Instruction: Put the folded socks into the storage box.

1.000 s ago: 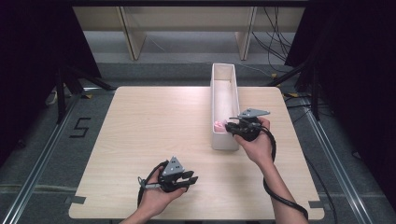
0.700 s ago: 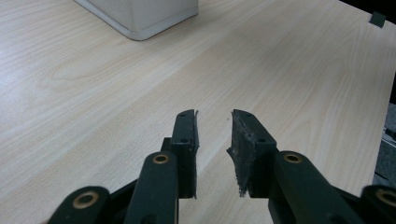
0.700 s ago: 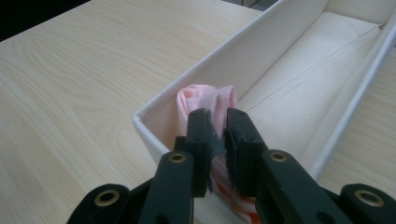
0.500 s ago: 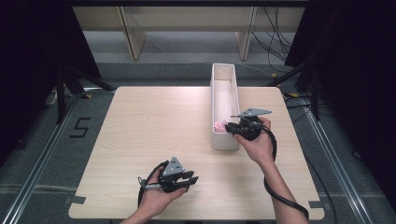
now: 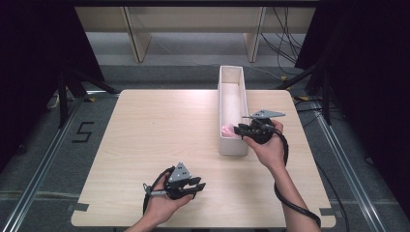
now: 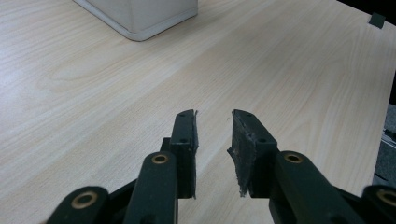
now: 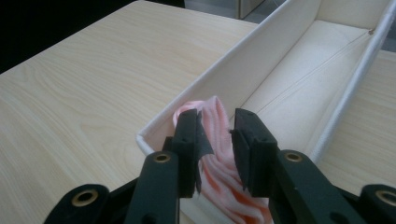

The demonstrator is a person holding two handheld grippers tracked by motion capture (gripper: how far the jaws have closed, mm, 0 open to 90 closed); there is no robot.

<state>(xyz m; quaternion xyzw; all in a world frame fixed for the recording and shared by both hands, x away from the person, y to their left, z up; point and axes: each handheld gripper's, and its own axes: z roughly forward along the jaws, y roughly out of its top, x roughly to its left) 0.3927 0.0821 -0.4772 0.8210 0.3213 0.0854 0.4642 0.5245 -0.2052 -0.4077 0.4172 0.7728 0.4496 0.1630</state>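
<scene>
The high view looked forward and down from above the person's side, taking in the whole table (image 5: pixel 159 135) from some way off. The left gripper view sat low and close over the tabletop, facing a corner of the white bin (image 6: pixel 140 18). The right gripper view looked closely into that same bin (image 7: pixel 289 93), which the high view (image 5: pixel 232 96) also showed.

The right tongs (image 7: pixel 215 135) have just been opening around the pink cloth (image 7: pixel 219 172).
</scene>
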